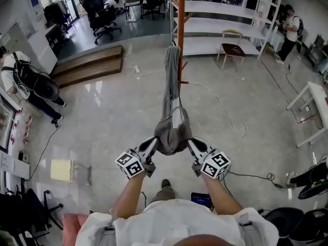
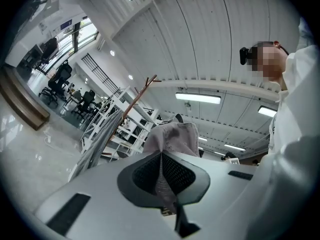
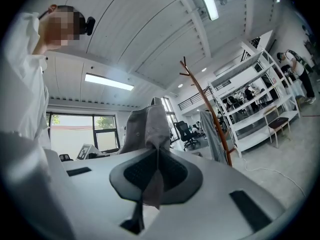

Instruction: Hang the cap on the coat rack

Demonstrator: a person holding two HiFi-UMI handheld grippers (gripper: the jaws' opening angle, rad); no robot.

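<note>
1. Jaws of the left gripper (image 2: 161, 179) are pressed together on a fold of the grey cap (image 1: 173, 135), with the cloth pinched in the seam between the dark pads.
2. Right gripper (image 3: 156, 176) is closed just as tightly on the cap's opposite edge, and a flap of fabric hangs out below its pads.
3. Cap sits at the centre of the head view, held between the two grippers. It is in front of the lower end of a grey garment (image 1: 171, 81) that hangs on the coat rack (image 1: 181, 24).
4. Cloth covers both grippers' tips in the head view. The rack's top is cut off at the upper edge of that frame, and its lower pole is hidden behind the garment.
5. Contact between cap and garment cannot be judged from any view.
6. White shelving (image 1: 220, 8) fills the upper right, with a small stool (image 1: 233, 49) in front of it.
7. White cable (image 1: 241, 129) trails over the glossy floor right of centre.
8. Wooden platform (image 1: 89, 64) and office chairs (image 1: 105, 17) lie at the upper left.
9. One person (image 1: 25, 83) stands at the left edge, and another person (image 1: 292, 29) is at the upper right.
</note>
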